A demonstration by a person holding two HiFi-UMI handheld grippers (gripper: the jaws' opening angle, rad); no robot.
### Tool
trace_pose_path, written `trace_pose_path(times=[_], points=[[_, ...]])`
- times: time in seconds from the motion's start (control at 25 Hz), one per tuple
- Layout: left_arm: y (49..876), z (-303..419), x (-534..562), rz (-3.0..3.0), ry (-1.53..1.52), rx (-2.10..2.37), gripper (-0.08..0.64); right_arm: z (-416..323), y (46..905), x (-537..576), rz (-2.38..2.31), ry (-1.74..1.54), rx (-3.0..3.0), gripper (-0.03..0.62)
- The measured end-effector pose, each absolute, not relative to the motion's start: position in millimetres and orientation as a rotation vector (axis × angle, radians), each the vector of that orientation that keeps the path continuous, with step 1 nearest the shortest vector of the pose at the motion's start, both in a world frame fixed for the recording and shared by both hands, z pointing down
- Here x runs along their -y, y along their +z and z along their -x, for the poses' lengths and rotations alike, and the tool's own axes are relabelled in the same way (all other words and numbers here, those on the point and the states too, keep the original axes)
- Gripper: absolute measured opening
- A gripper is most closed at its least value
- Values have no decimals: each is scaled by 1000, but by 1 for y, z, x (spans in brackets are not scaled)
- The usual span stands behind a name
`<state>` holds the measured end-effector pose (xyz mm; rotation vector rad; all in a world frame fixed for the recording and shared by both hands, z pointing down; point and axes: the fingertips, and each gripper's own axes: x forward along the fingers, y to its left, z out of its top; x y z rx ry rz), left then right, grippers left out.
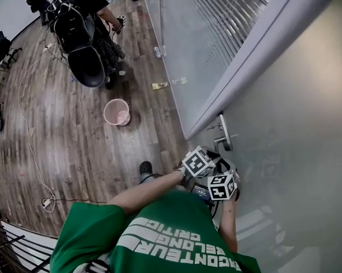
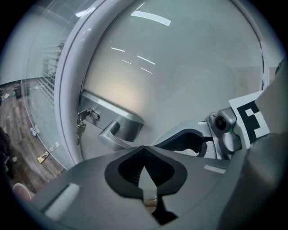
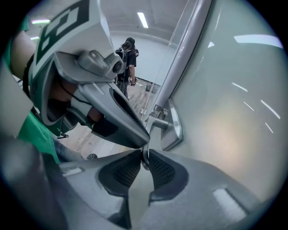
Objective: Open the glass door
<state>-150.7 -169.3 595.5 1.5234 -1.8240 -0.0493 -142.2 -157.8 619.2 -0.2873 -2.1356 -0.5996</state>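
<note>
Right gripper [image 3: 144, 158] is pinching the door handle [image 3: 161, 124] lever tip at the glass door's [image 1: 288, 118] left edge, likely to press it down; left gripper [image 2: 144, 152], pressed together and empty, is hovering just beside.

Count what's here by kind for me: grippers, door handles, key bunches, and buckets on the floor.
Grippers: 2, the left gripper and the right gripper
Door handle: 1
Key bunch: 1
Pink bucket: 1
Total: 5
</note>
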Motion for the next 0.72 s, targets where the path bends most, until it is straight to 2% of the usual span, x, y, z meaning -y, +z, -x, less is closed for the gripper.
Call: trace_pose_path(times=[0.72], points=[[600, 151, 167, -1517, -54, 1793, 17, 143, 627, 156, 296, -591, 2153, 45]])
